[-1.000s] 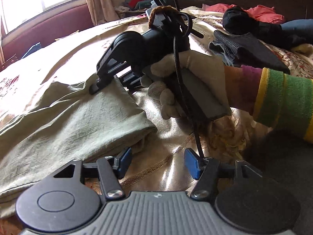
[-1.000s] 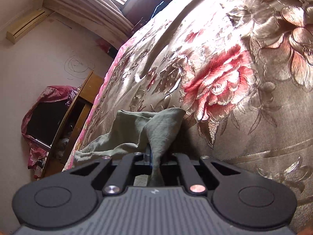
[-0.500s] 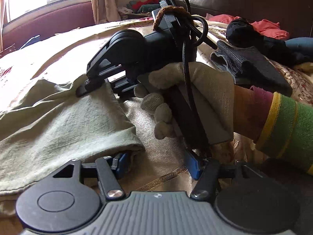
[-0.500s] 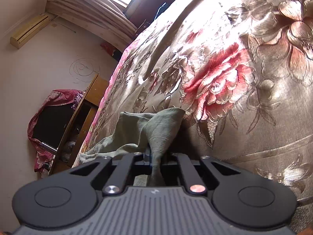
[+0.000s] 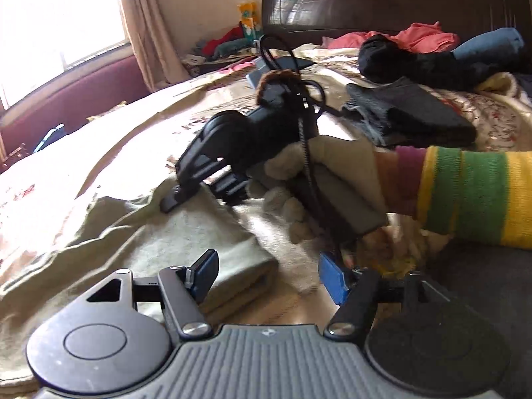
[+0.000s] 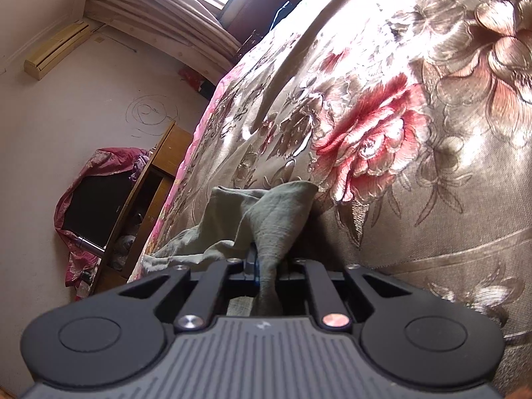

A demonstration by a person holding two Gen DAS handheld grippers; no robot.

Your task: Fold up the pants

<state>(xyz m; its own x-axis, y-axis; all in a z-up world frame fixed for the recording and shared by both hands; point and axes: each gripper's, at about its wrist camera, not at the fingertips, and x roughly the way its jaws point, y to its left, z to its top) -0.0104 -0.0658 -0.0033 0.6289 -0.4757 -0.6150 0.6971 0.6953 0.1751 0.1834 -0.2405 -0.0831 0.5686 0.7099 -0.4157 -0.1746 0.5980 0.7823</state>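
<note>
The pale green pants (image 5: 133,242) lie partly folded on the floral bedspread (image 5: 139,126). My left gripper (image 5: 267,277) hovers over their folded near corner, its blue pads (image 5: 202,276) apart and still opening, pressing on nothing. My right gripper (image 5: 173,199), held by a gloved hand (image 5: 332,159) with a striped sleeve, rests its tips on the far edge of the pants. In the right wrist view a gathered fold of the pants (image 6: 272,219) runs between the right gripper's (image 6: 269,266) jaws. They are starting to open but still pinch the cloth.
Folded dark clothes (image 5: 409,119), a black garment (image 5: 399,63) and pink clothing (image 5: 419,36) lie near the dark headboard (image 5: 382,0). A wooden cabinet (image 6: 149,199) with a red cloth (image 6: 99,163) stands beside the bed's edge. The window (image 5: 50,16) is at the left.
My left gripper's jaws have spread wider and it has lifted and rolled a little above the pants corner. The right gripper stays where it was, with the fold still between its jaws.
</note>
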